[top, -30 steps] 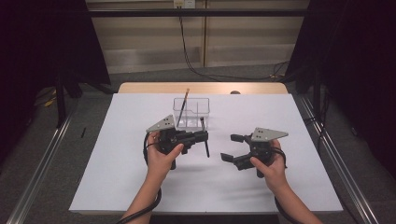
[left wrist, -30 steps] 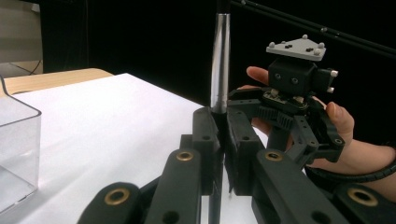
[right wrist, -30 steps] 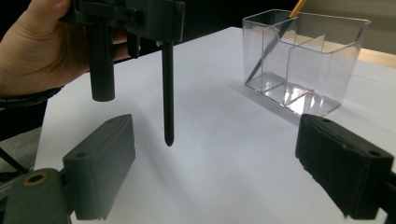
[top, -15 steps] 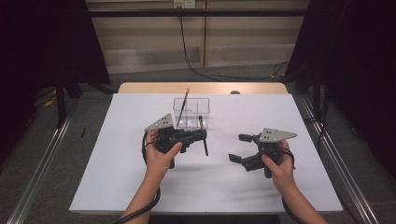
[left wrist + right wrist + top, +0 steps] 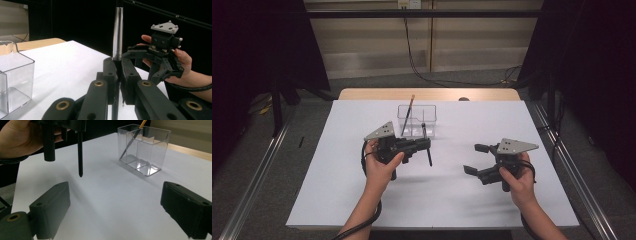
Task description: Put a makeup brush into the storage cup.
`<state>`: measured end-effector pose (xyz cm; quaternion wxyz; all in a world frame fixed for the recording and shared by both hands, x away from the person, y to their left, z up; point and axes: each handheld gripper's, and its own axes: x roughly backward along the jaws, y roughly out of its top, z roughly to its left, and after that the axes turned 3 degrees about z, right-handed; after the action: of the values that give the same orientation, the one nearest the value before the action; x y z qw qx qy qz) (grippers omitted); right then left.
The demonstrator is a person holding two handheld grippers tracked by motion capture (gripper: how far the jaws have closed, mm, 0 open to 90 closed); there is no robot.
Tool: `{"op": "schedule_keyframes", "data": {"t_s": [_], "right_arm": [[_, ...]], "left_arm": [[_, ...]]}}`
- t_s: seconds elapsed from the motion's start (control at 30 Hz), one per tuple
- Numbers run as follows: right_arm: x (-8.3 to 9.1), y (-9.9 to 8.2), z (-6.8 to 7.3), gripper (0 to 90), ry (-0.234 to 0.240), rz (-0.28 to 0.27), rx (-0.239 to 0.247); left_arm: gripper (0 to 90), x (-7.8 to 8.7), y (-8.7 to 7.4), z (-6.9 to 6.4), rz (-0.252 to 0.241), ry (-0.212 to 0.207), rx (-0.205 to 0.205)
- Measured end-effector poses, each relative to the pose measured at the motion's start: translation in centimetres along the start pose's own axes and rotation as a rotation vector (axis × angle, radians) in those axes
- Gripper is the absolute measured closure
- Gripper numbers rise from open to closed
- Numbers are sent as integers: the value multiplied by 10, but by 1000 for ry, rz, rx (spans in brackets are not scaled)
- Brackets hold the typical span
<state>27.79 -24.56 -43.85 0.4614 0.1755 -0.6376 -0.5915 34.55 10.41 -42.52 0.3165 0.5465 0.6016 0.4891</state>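
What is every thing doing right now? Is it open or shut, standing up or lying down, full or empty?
Left claw: shut on the pen.
Pen: held upright above the table, tip down.
Right claw: open, nothing in it.
Clear organizer box: upright on the table, one pencil inside.
Pencil: leaning in the box's left compartment, sticking out the top.

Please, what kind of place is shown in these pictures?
Probably a lab or recording station rather than a home: a table covered in plain white, dark curtains at both sides, metal rails on the floor, and cables down the back wall.
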Motion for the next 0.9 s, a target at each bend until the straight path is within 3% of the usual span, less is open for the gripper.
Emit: {"op": "schedule_keyframes", "data": {"t_s": [0.9], "right_arm": [[35,-16,-14,89,-65,13,-14]], "left_arm": [[838,10,4,-1,8,25,-12]]}}
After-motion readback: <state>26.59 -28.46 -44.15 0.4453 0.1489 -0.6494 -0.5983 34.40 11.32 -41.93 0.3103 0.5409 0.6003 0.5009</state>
